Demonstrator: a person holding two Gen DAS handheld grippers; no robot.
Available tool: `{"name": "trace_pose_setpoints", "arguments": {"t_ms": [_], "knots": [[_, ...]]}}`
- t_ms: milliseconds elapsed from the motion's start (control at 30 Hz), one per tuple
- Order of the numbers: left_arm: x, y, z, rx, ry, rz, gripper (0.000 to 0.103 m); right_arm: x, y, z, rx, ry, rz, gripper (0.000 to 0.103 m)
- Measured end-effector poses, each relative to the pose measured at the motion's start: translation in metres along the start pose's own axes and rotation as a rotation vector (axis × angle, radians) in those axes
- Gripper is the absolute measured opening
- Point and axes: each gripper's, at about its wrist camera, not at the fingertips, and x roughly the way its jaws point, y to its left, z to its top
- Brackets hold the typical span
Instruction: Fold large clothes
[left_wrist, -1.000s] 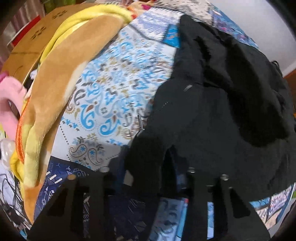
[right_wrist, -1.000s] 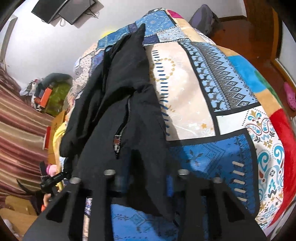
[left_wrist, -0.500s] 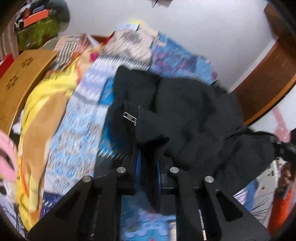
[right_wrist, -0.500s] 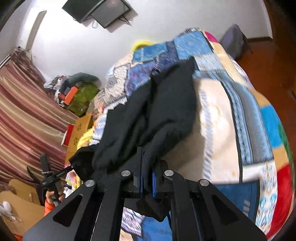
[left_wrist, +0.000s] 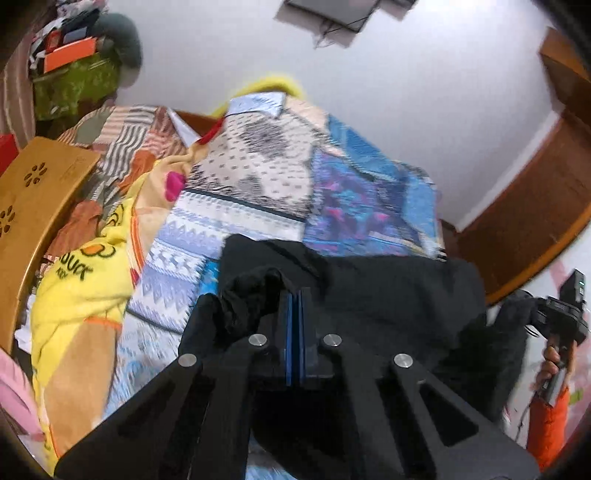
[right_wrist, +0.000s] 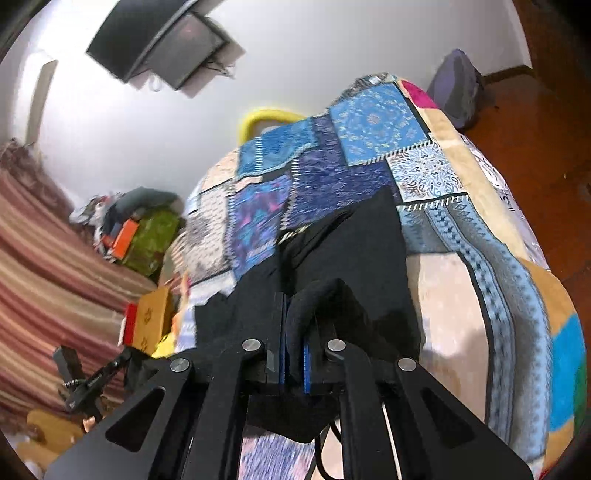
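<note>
Over patchwork bed (left_wrist: 258, 206): black garment (left_wrist: 388, 288) lifted at near edge, far part resting on quilt. Left claw (left_wrist: 294, 306) clamped shut on garment fold; right claw (right_wrist: 294, 325) pinching thick bunched edge.

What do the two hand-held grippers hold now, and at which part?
Both hold the black garment: the left hand-held gripper and the right hand-held gripper each pinch a bunched fold of its near edge.

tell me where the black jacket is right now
In both wrist views the black jacket lies on the patchwork quilt, pinched by the left gripper and right gripper.
</note>
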Motion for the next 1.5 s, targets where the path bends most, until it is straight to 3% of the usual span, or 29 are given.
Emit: {"name": "trace_pose_setpoints", "arguments": {"t_ms": [233,433,600,633,733,767,867,933,967,1267,1500], "knots": [[0.087,0.048,0.039,-0.077,0.023,0.120,0.001,0.059,-0.048,0.033,0.067,0.021,-0.099,0.005],[0.158,0.066,0.030,-0.069,0.119,0.174,0.002,0.083,-0.073,0.039,0.119,0.049,-0.044,0.004],[0.160,0.039,0.017,0.100,0.089,0.310,0.004,0.073,-0.064,0.039,0.068,0.068,-0.072,0.004],[0.158,0.037,0.016,0.126,0.092,0.331,0.005,0.074,-0.064,0.040,0.075,0.079,-0.072,0.009],[0.143,0.026,0.013,0.194,0.105,0.359,0.011,0.069,-0.064,0.040,0.122,0.112,-0.082,0.012],[0.135,0.022,0.013,0.213,0.100,0.362,0.018,0.066,-0.063,0.040,0.129,0.120,-0.093,0.013],[0.104,0.006,0.010,0.261,0.059,0.349,0.057,0.050,-0.052,0.037,0.099,0.108,-0.148,0.024],[0.085,-0.007,0.006,0.294,0.017,0.334,0.059,0.034,-0.043,0.034,0.064,0.066,-0.204,0.051],[0.077,-0.014,0.005,0.313,0.008,0.327,0.060,0.026,-0.038,0.033,0.046,0.040,-0.215,0.055],[0.047,-0.072,-0.012,0.345,0.003,0.178,0.065,-0.002,0.036,0.004,-0.270,-0.006,-0.260,0.056],[0.077,-0.105,-0.031,0.362,0.067,0.110,0.065,0.041,0.099,-0.037,-0.604,0.012,-0.295,0.058]]}}
